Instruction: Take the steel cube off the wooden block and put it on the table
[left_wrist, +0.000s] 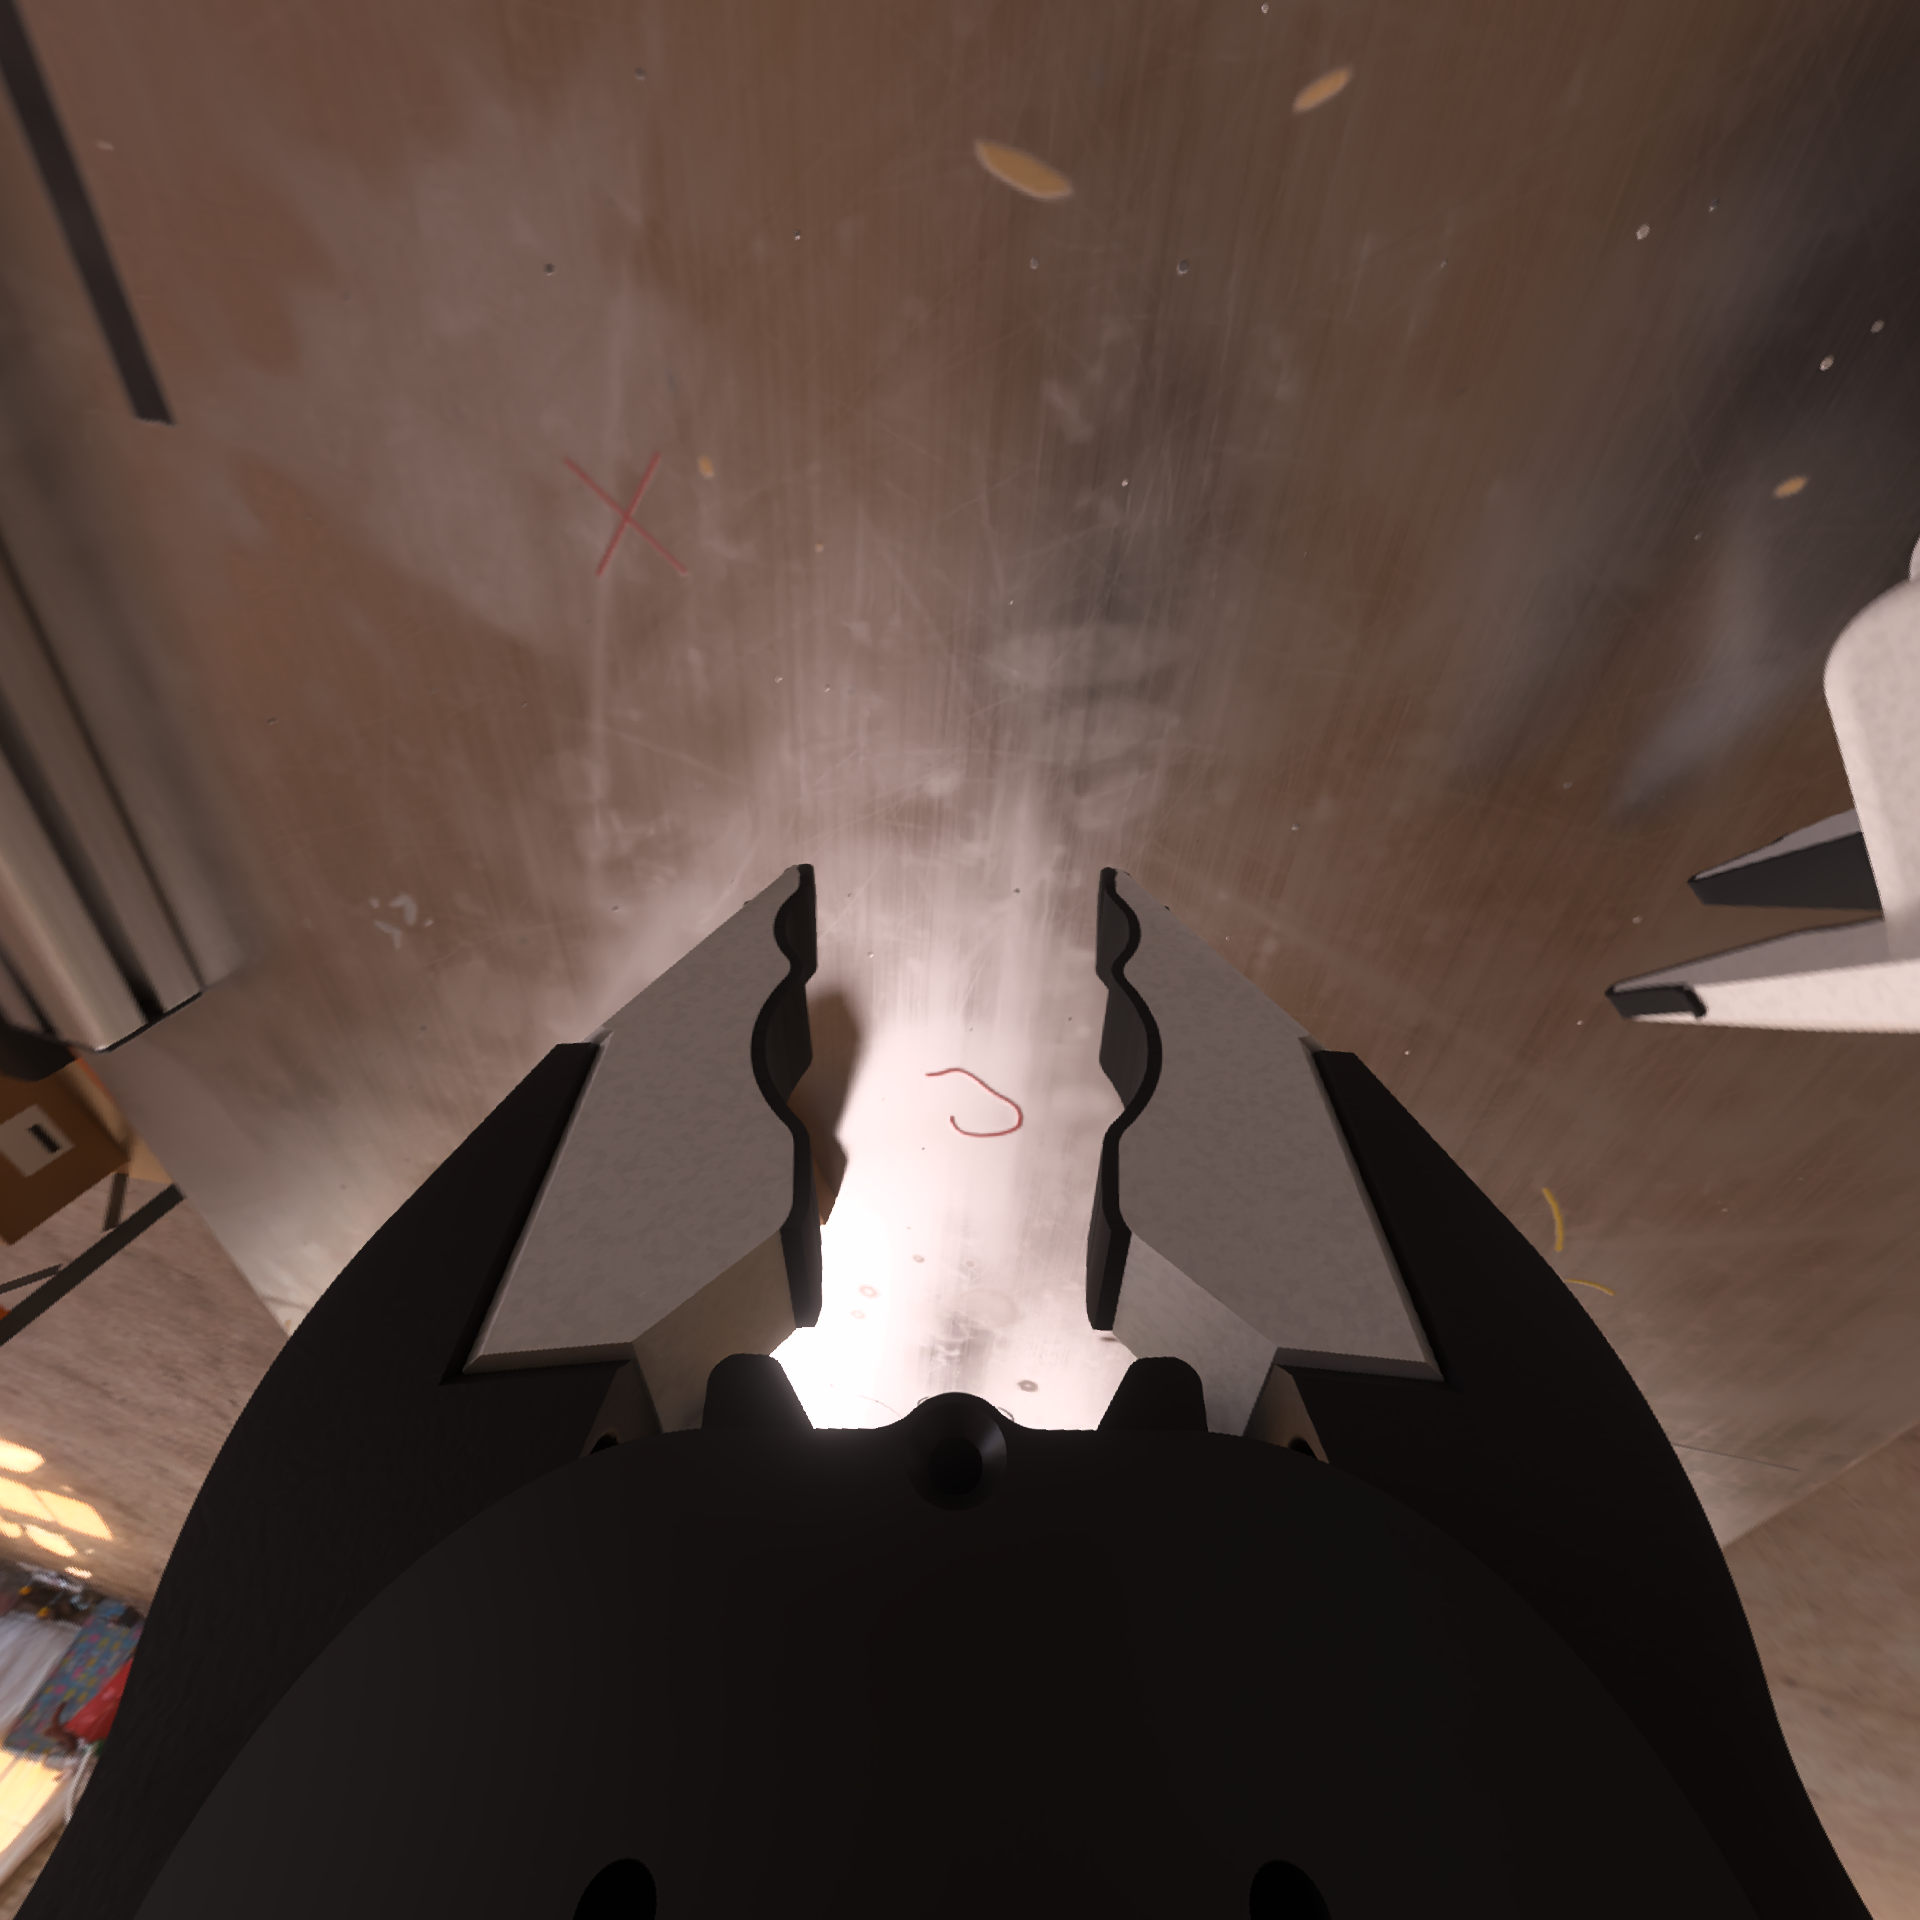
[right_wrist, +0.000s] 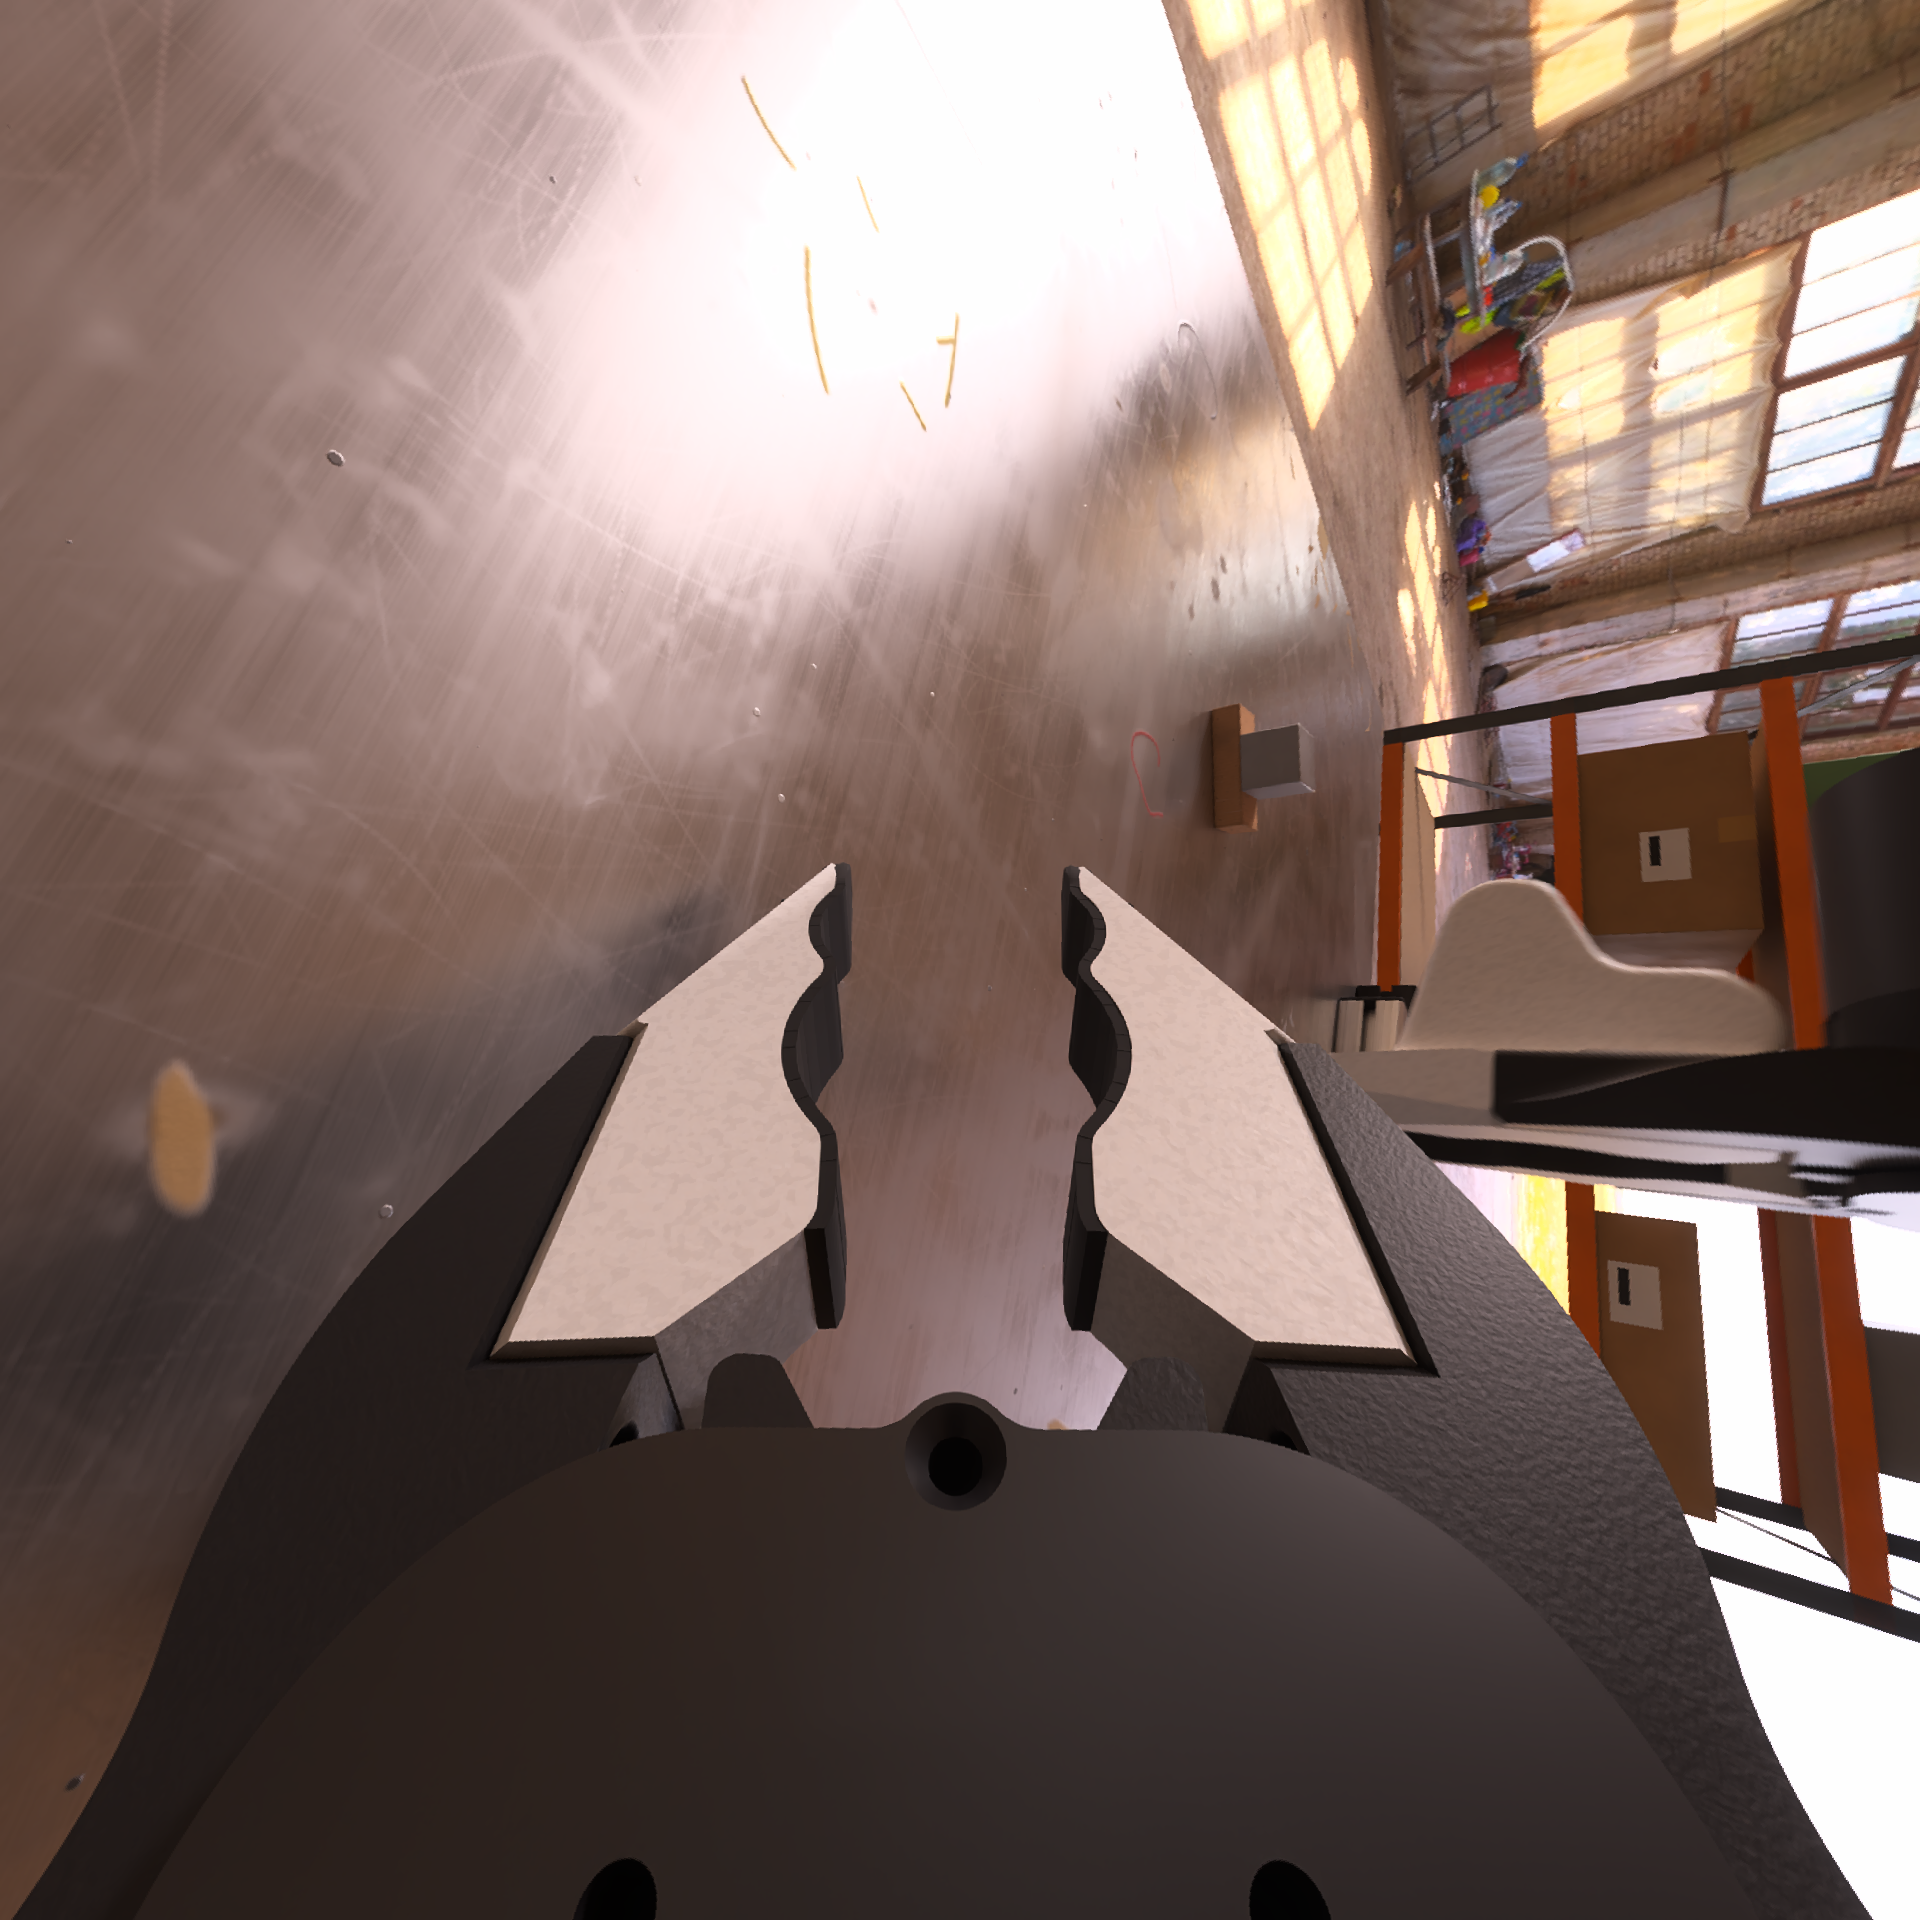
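Observation:
In the right wrist view a small grey steel cube (right_wrist: 1280, 761) sits on a flat wooden block (right_wrist: 1232, 766) far ahead and to the right, by a red squiggle (right_wrist: 1146, 771) on the table. My right gripper (right_wrist: 956, 873) is open and empty, well short of them. My left gripper (left_wrist: 956, 883) is open and empty, hovering over the same red squiggle (left_wrist: 977, 1103). A brown sliver (left_wrist: 834, 1049) peeks out beside its left finger; the cube is hidden there. The right gripper's fingers (left_wrist: 1766, 951) enter at the right edge.
The scratched metal table (left_wrist: 1039, 520) bears a red cross mark (left_wrist: 629, 514). A grey metal profile (left_wrist: 94, 831) lies at its left edge. An orange rack with cardboard boxes (right_wrist: 1668, 831) stands beyond the table. The left gripper's body (right_wrist: 1527, 987) is close on my right gripper's right.

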